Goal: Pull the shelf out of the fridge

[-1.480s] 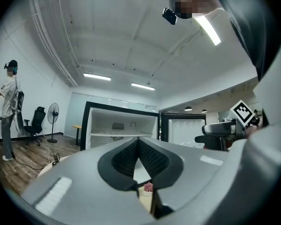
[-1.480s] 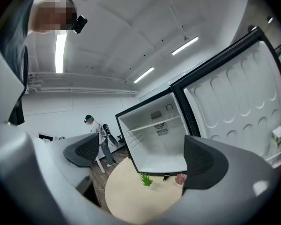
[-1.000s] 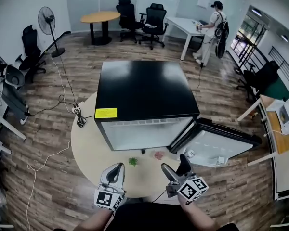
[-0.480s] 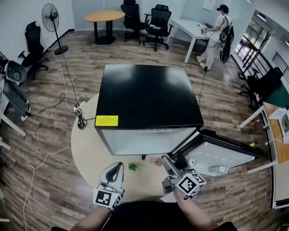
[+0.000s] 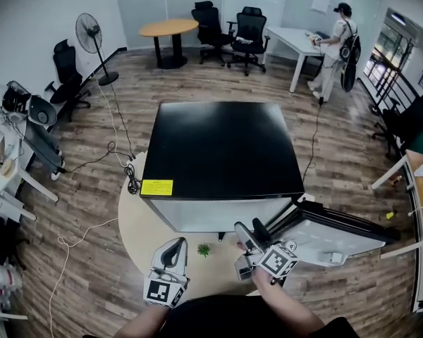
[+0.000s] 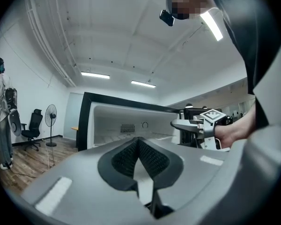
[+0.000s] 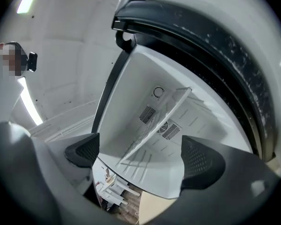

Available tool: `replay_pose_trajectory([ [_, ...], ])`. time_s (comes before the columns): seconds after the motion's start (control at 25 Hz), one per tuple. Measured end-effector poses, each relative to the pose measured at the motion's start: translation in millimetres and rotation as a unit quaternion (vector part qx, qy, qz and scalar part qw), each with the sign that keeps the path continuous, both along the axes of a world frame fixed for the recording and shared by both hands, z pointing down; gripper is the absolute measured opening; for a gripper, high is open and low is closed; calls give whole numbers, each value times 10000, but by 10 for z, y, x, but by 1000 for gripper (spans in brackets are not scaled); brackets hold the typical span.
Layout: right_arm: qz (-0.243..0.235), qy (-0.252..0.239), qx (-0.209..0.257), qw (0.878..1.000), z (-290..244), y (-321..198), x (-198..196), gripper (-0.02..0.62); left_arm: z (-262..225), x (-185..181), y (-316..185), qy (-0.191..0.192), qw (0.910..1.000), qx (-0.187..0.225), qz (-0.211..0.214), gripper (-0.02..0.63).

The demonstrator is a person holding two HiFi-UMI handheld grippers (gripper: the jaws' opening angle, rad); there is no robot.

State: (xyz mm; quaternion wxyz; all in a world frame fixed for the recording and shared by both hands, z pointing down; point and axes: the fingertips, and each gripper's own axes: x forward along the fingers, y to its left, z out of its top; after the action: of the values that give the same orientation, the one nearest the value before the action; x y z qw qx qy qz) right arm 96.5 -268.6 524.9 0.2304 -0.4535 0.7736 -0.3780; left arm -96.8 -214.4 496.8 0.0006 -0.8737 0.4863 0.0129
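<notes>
Over round table (image 5: 146, 220), left tongs (image 5: 173, 246) hover pressed together, right tongs (image 5: 250, 231) spread toward fridge (image 5: 222, 146).

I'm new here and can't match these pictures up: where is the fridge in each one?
Head view: fridge mid-picture, black top showing, door swung open at right.
Left gripper view: fridge mid-picture, white inside facing the camera.
Right gripper view: fridge inside fills the picture, tilted.
Shared landmark: the back-wall vent grille, in both gripper views; the head view doesn't show it.

Open fridge (image 5: 222, 150) front, door (image 5: 338, 234) aside right
</notes>
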Motion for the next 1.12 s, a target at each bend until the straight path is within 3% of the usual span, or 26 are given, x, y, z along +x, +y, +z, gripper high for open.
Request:
replay_pose_trajectory([
  [0.32, -332, -845, -8, 9959, -26, -306, -146, 552, 60, -2, 32, -91, 9994, -295, -135, -2],
  [0.6, -22, -1215, -1278, 9843, 420, -491, -40, 506, 113, -65, 40, -103, 9995, -164, -232, 0],
  [1.12, 64, -2606, -1424, 9549, 474, -841, -150, 408, 86, 30, 49, -47, 9992, -384, -103, -1],
])
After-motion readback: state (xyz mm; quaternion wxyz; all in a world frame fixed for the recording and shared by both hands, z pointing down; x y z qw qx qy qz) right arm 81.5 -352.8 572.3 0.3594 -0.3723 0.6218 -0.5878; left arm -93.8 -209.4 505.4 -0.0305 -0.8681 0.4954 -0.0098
